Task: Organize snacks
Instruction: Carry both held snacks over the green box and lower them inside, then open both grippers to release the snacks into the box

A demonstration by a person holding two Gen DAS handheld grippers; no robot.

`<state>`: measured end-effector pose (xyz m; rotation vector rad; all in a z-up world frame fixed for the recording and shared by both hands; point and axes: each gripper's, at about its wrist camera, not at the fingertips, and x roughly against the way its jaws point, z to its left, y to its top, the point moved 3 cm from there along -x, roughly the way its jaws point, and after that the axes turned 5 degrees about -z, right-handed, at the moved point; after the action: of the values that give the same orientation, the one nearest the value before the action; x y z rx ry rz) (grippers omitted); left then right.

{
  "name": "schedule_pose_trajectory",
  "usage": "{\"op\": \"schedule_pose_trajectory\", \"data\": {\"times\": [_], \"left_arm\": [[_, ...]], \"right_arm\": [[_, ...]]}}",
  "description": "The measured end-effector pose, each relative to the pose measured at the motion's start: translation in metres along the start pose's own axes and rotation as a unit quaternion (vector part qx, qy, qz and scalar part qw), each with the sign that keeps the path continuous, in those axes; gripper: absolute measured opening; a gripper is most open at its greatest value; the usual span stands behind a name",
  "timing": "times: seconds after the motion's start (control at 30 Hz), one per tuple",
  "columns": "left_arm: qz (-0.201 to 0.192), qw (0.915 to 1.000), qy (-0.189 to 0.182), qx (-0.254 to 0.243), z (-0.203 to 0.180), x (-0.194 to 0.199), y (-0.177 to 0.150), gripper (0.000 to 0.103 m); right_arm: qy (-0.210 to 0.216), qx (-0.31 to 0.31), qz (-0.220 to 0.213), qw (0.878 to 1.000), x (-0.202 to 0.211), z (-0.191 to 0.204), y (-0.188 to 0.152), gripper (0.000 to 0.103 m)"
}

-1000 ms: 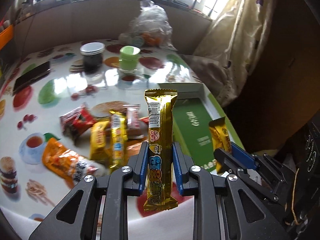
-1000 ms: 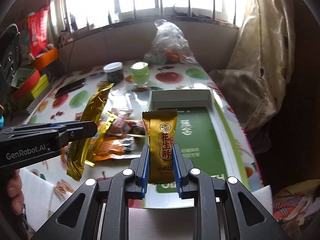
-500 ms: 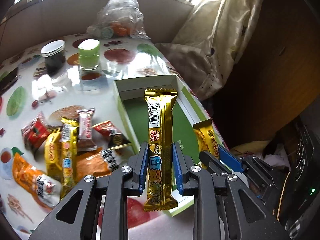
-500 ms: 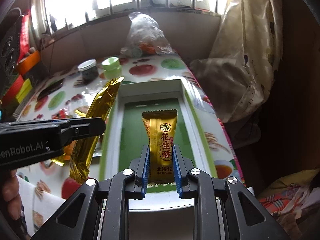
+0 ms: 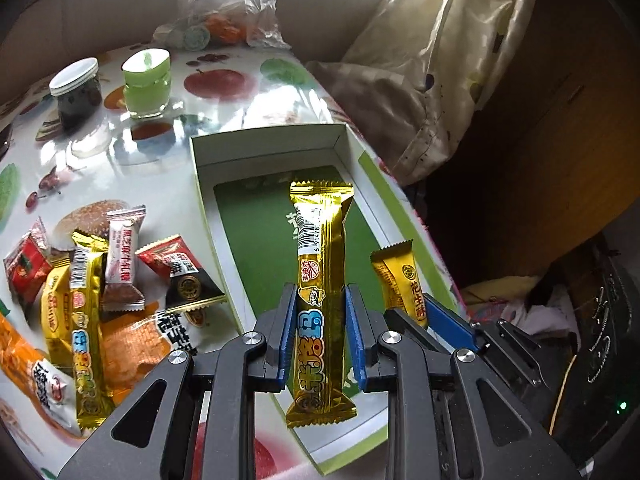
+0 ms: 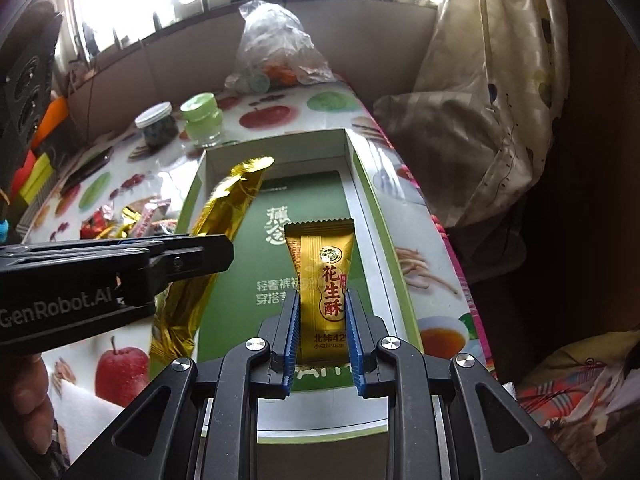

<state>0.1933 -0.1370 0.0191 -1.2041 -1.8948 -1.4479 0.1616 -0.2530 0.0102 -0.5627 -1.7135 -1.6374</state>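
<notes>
In the left wrist view, the left gripper [image 5: 322,336] holds a long gold bar [image 5: 321,292] upright, its blue pads pressed on the middle of the wrapper, above the near part of the open box [image 5: 208,216]. The box has white walls and a green printed floor, and I see no snack lying in it; both wrappers are in the air over it. To the right, the right gripper's blue finger [image 5: 448,322] carries a small gold peanut candy [image 5: 398,280], very near the right wall of the box. In my judgement the two grippers are close together here, so if both go down at once they may knock each other, and the long bar could land across the wall instead of flat on the floor. On the table [image 5: 248,92], left of the box, is a pile of loose snacks [image 5: 112,292], and farther back a dark jar [image 5: 76,92], a green jar [image 5: 146,82] and a clear plastic bag [image 5: 228,4] with some round things inside. In the right wrist view, the right gripper [image 6: 323,328] has narrow jaws closed on the lower half of the peanut candy [image 6: 322,272], which hangs over the green floor of the box [image 6: 380,216]. The gold bar [image 6: 224,216] leans in from the left over the left wall, held by the left gripper [image 6: 192,254]. The candy is gripped low, so I think it may tip or slide when released, and it could fall on the rim.
</notes>
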Motion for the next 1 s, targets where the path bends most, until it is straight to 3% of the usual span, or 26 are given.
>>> {"op": "schedule_pose_trajectory", "data": {"times": [0.67,1.0], "left_arm": [[0.032,0.9994,0.015,0.001,0.001,-0.025,-0.004,0.024],[0.035,0.9994,0.005,0.001,-0.001,-0.028,-0.004,0.028]], "right_arm": [[0.001,-0.001,0.011,1.000,-0.009,-0.002,-0.005,0.021],[-0.008,-0.004,0.014,1.000,-0.009,-0.006,-0.004,0.033]]}}
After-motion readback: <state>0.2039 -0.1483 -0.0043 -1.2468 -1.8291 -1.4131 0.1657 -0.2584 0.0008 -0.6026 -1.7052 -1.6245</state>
